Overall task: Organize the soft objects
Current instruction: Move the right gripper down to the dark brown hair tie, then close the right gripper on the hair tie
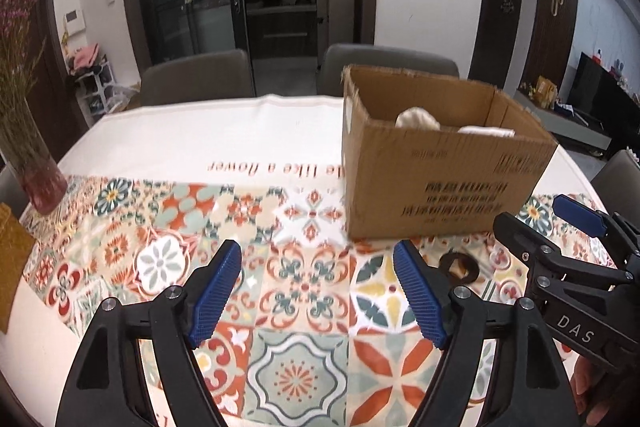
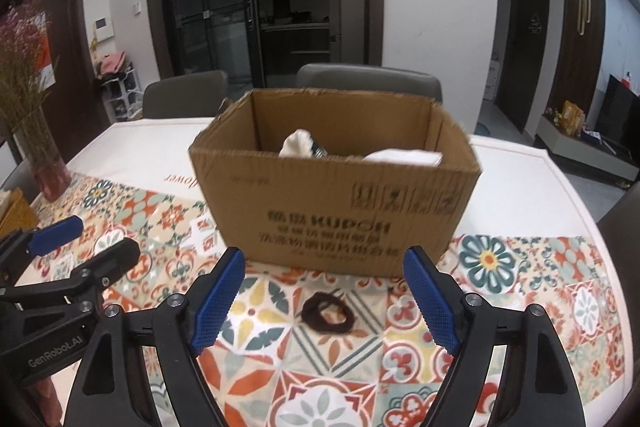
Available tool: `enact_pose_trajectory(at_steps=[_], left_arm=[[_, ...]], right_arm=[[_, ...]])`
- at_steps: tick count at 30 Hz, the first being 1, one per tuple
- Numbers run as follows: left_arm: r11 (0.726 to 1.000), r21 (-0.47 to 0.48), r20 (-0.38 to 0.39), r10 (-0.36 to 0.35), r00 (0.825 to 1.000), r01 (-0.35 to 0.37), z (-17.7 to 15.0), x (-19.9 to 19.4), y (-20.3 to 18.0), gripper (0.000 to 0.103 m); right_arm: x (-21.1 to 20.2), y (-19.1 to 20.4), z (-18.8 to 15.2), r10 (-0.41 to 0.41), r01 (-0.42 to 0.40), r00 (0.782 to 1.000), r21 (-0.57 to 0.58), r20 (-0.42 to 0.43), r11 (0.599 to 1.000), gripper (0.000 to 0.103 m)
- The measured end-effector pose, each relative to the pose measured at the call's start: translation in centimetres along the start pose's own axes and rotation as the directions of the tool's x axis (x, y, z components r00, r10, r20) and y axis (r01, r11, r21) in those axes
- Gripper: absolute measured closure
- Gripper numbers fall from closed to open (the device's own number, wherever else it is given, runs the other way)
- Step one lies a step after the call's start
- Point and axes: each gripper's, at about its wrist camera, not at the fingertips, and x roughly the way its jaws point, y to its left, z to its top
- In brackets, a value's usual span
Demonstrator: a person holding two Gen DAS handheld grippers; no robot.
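Note:
A dark brown hair tie (image 2: 329,312) lies on the patterned tablecloth just in front of an open cardboard box (image 2: 340,203). It shows between my right gripper's (image 2: 324,291) open blue fingers, and partly in the left wrist view (image 1: 459,267). The box (image 1: 440,183) holds white soft items (image 2: 297,143) (image 1: 418,118). My left gripper (image 1: 318,283) is open and empty over the cloth, left of the box. The right gripper also shows in the left wrist view (image 1: 560,223), and the left gripper in the right wrist view (image 2: 76,239).
A vase of dried flowers (image 1: 24,131) stands at the table's far left, with a yellow-brown object (image 1: 10,259) beside it. Grey chairs (image 1: 200,77) stand behind the table. The table edge curves at the right (image 2: 592,211).

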Motion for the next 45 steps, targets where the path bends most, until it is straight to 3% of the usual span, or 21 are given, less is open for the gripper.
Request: enact_pose_trajectory(at_steps=[13, 23, 35, 39, 45], left_arm=[[0.999, -0.036, -0.099, 0.035, 0.994, -0.039, -3.6, 3.3, 0.1, 0.025], [0.998, -0.023, -0.171, 0.058, 0.983, -0.063, -4.5, 6.5, -0.5, 0.025], [0.996, -0.006, -0.214, 0.091, 0.973, -0.094, -4.3, 9.0, -1.0, 0.025], [0.995, -0.010, -0.212, 0.099, 0.972, -0.104, -4.2, 9.2, -0.9, 0.025], [0.995, -0.020, -0.213, 0.093, 0.973, -0.099, -4.0, 9.2, -0.8, 0.025]], right_arm=[[4.3, 0.3, -3.9, 0.053, -0.053, 0.994, 0.005, -0.095, 0.999, 0.021], [8.9, -0.6, -5.9, 0.036, -0.032, 0.978, 0.021, -0.204, 0.999, 0.021], [11.6, -1.5, -6.1, -0.010, 0.013, 0.971, 0.012, -0.239, 1.000, 0.023], [12.1, -1.6, -5.9, -0.013, 0.015, 0.971, 0.009, -0.238, 1.000, 0.027], [12.9, -0.8, -5.1, -0.005, 0.003, 0.972, -0.008, -0.237, 1.000, 0.048]])
